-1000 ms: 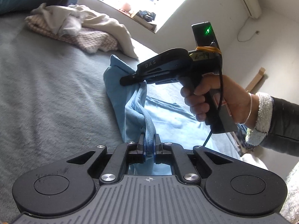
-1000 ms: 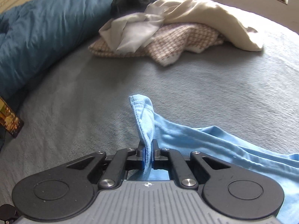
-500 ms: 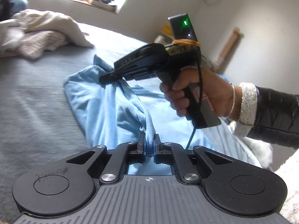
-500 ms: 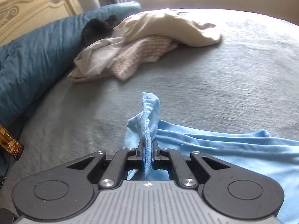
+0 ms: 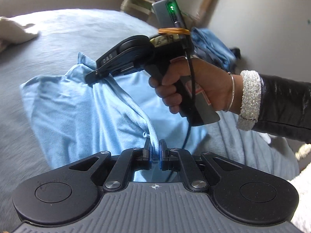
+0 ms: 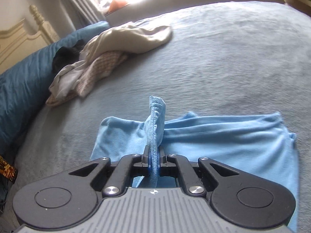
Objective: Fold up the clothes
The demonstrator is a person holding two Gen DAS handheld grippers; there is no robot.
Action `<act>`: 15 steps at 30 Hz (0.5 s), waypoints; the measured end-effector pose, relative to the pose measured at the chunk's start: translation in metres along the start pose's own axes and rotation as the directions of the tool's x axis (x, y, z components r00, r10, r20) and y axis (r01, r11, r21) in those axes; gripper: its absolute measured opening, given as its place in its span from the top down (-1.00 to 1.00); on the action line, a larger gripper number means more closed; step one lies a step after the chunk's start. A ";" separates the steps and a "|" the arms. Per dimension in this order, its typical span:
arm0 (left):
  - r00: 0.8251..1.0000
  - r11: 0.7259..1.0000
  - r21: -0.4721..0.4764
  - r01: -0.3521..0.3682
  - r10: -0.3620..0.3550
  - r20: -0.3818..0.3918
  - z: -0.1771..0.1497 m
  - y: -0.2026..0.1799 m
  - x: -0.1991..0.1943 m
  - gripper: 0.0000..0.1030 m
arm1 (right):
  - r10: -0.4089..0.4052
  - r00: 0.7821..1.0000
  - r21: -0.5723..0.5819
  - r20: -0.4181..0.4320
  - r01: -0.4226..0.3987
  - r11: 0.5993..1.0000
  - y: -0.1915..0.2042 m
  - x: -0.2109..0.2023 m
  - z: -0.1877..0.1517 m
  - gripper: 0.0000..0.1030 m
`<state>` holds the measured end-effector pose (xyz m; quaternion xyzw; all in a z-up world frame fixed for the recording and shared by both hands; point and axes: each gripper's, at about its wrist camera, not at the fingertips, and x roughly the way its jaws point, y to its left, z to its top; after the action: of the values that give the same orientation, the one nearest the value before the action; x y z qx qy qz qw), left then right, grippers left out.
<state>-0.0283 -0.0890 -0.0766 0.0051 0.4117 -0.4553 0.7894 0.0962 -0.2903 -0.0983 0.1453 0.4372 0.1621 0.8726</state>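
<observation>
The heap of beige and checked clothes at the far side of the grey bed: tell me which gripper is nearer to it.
Right. The right gripper, shut on the light blue garment, is nearer the heap. The left gripper holds the same garment nearer the person.

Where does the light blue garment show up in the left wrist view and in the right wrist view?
Left wrist: light blue garment fills the centre-left, pinched by the left gripper and the right gripper.
Right wrist: it lies across the lower centre and right, an edge clamped in the gripper.
Shared landmark: the grey bedspread.
</observation>
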 end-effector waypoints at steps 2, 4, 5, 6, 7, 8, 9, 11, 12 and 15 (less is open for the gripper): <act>0.999 1.000 0.022 0.016 -0.015 -0.032 0.008 -0.007 0.014 0.91 | 0.002 1.000 0.026 0.012 -0.002 1.000 -0.018 -0.005 -0.001 0.89; 0.998 0.998 0.053 0.025 -0.021 -0.063 0.016 -0.013 0.027 0.91 | 0.007 1.000 0.048 0.023 -0.009 0.999 -0.034 -0.009 -0.002 0.89; 0.997 0.997 0.069 0.028 -0.022 -0.080 0.020 -0.016 0.033 0.91 | 0.012 1.000 0.056 0.028 -0.014 0.998 -0.041 -0.011 -0.002 0.89; 0.995 0.996 0.082 0.032 -0.024 -0.094 0.024 -0.020 0.037 0.91 | 0.017 0.999 0.062 0.033 -0.019 0.998 -0.047 -0.013 -0.003 0.89; 0.994 0.995 0.089 0.036 -0.026 -0.106 0.028 -0.023 0.041 0.91 | 0.023 0.999 0.069 0.038 -0.025 0.997 -0.054 -0.014 -0.003 0.89; 0.993 0.995 0.094 0.040 -0.029 -0.118 0.031 -0.026 0.046 0.91 | 0.028 0.999 0.072 0.044 -0.031 0.997 -0.059 -0.016 -0.004 0.89; 0.991 0.994 0.097 0.043 -0.030 -0.129 0.033 -0.030 0.049 0.91 | 0.033 0.998 0.075 0.050 -0.037 0.997 -0.064 -0.017 -0.004 0.89; 0.989 0.992 0.117 0.045 -0.027 -0.148 0.038 -0.039 0.055 0.91 | 0.043 0.997 0.085 0.061 -0.048 0.995 -0.074 -0.020 -0.005 0.89; 0.987 0.991 0.125 0.046 -0.026 -0.156 0.040 -0.042 0.059 0.91 | 0.047 0.997 0.090 0.066 -0.052 0.995 -0.079 -0.022 -0.005 0.89; 0.985 0.991 0.126 0.049 -0.027 -0.172 0.046 -0.049 0.071 0.91 | 0.054 0.996 0.103 0.078 -0.062 0.993 -0.095 -0.026 -0.006 0.89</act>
<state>-0.0168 -0.1858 -0.0745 0.0873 0.4470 -0.4939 0.7407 0.0917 -0.3863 -0.1208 0.2099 0.4077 0.1583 0.8745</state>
